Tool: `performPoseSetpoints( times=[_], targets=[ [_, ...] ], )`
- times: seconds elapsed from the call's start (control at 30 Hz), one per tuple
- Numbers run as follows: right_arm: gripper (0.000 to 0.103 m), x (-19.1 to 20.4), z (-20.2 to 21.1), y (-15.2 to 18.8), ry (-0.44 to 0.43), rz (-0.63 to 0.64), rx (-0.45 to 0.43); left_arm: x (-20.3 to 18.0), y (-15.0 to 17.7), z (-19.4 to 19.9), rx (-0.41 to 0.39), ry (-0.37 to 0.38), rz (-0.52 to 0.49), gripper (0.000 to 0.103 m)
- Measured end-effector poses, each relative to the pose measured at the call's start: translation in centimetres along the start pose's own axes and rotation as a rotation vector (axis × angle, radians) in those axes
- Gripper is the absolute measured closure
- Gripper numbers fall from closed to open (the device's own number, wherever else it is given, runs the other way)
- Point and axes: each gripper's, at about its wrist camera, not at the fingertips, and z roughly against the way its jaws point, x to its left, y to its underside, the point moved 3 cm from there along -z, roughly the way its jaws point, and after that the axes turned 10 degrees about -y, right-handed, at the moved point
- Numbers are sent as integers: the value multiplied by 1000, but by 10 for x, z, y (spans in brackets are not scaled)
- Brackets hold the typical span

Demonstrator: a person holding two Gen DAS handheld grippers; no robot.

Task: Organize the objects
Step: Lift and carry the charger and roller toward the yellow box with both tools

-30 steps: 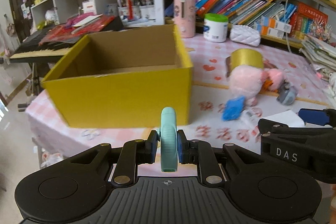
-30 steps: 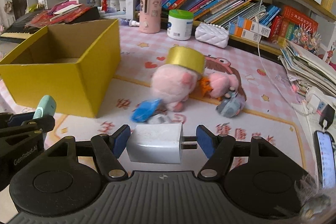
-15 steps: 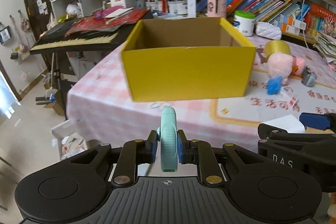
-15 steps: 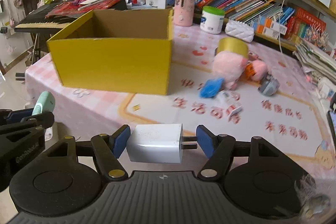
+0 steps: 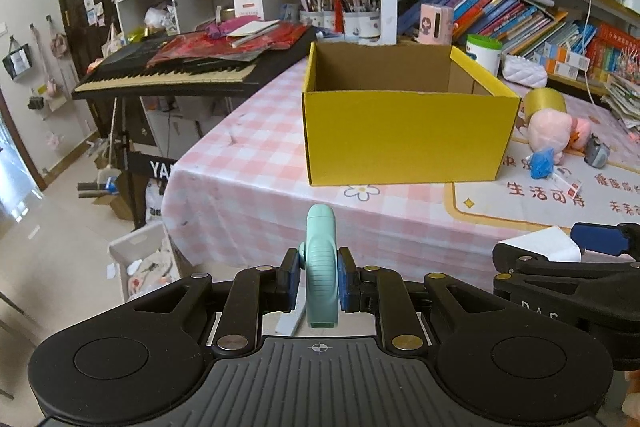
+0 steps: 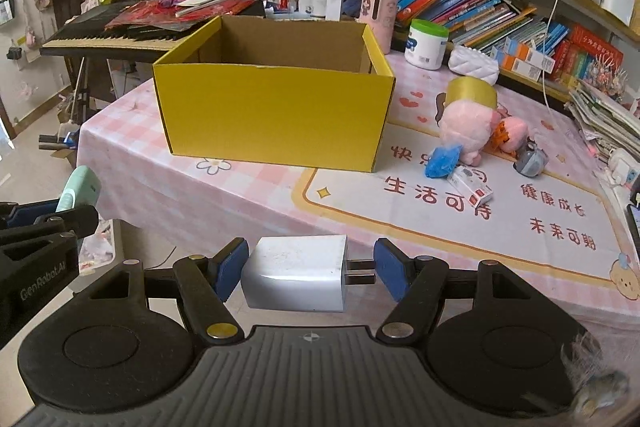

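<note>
Two grippers hang off the near edge of the counter (image 6: 168,195), each with something pinched. The left gripper (image 5: 319,285) has its fingers (image 5: 289,281) pressed tight on a slim teal gadget (image 5: 320,267) that stands upright between the blue pads, its rounded tip rising above them (what it is exactly cannot be told). The right gripper (image 6: 306,269) holds a white charger (image 6: 296,273) sideways: the left pad sits against the plug's body and the two prongs point at the right pad, so the fingers stand fairly wide around it.

The yellow box (image 6: 276,111) stands open-topped on the pink checked cloth, well ahead of both grippers, and what shows of its brown inside is bare. To its right lies a loose cluster: a pink plush (image 6: 466,133) with a gold tape roll (image 6: 472,91) touching its top, a smaller pink toy with orange parts (image 6: 508,133) beside it, a crumpled blue thing (image 6: 442,157) at its foot, a small white and red packet (image 6: 472,187) just in front, and a grey toy (image 6: 530,159) further right.

Behind the box stand a pink canister (image 6: 380,13), a white jar with a green lid (image 6: 426,43) and a white quilted pouch (image 6: 474,63). A keyboard (image 5: 168,75) piled with red papers sits off the counter's left end, and bookshelves (image 6: 480,3) fill the back.
</note>
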Motion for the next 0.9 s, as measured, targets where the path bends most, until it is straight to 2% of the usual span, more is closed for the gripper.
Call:
performPoseSetpoints(
  times=[0.33,0.9],
  targets=[
    [36,0,7,-2,27,-15,-11,1,-2,3,-22,35,-12,86],
    [36,-1,15,-6,43,-22,-41,4,-5,9,-54,51,-18,86]
  ],
)
